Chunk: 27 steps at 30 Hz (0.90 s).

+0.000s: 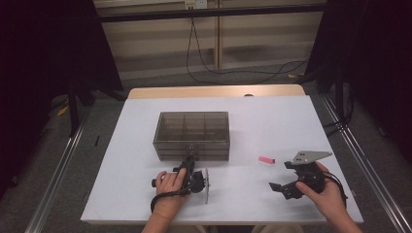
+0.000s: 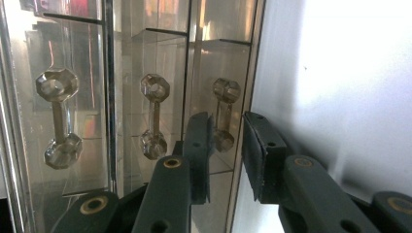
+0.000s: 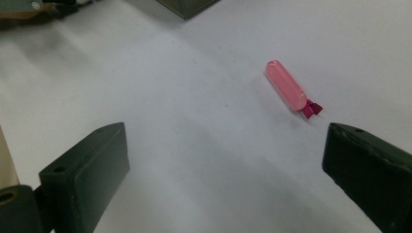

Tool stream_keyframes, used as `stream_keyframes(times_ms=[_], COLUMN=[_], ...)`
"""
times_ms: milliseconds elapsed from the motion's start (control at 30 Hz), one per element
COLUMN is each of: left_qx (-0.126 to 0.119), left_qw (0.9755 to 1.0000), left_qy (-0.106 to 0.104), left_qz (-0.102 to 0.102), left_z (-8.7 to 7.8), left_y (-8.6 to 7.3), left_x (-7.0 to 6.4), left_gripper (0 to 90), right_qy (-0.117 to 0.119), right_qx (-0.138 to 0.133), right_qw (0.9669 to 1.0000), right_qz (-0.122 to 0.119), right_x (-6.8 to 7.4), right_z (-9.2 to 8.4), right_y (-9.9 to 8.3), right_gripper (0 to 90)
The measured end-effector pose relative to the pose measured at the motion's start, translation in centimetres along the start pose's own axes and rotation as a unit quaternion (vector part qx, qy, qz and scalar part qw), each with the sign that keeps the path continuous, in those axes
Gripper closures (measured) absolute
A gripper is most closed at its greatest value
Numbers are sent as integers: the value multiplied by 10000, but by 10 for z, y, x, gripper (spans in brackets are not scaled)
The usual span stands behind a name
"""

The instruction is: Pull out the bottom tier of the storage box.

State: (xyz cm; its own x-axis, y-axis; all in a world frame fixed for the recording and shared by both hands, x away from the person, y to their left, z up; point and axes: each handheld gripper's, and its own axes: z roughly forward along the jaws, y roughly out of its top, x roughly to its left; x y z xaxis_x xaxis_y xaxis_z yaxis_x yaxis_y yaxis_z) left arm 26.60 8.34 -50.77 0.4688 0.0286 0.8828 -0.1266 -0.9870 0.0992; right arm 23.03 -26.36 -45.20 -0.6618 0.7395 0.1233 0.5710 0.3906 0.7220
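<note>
Left claw (image 2: 227, 141) at drawer handle (image 2: 225, 114) — perhaps gripping, right claw (image 3: 218, 170) agape

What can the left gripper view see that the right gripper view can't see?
Left gripper view: the front of the smoky clear plastic drawer box with three clear knobbed handles, and the left tool with its jaws either side of one handle. Right gripper view: a small pink plastic tube with a dark pink cap, lying ahead of the wide-open right tool. Both: the white table and the box.
</note>
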Motion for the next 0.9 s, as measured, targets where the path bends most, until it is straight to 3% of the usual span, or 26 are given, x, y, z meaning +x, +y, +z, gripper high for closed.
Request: stream_keyframes(times_ms=[67,300,900], left_qx=[33,64,183], left_qw=[10000,9999,9998], left_qy=[-13,124,50], left_qz=[-67,7,-37], left_z=[0,1,-1], left_y=[0,1,2], left_x=[-2,-1,-1], left_gripper=[738,779,795], right_qy=[-2,17,18], right_qx=[4,2,8], right_qw=[10000,10000,10000], right_qz=[-2,11,-8], right_x=[0,0,0], right_z=[0,0,1], right_y=[0,0,0], right_gripper=[27,27,28])
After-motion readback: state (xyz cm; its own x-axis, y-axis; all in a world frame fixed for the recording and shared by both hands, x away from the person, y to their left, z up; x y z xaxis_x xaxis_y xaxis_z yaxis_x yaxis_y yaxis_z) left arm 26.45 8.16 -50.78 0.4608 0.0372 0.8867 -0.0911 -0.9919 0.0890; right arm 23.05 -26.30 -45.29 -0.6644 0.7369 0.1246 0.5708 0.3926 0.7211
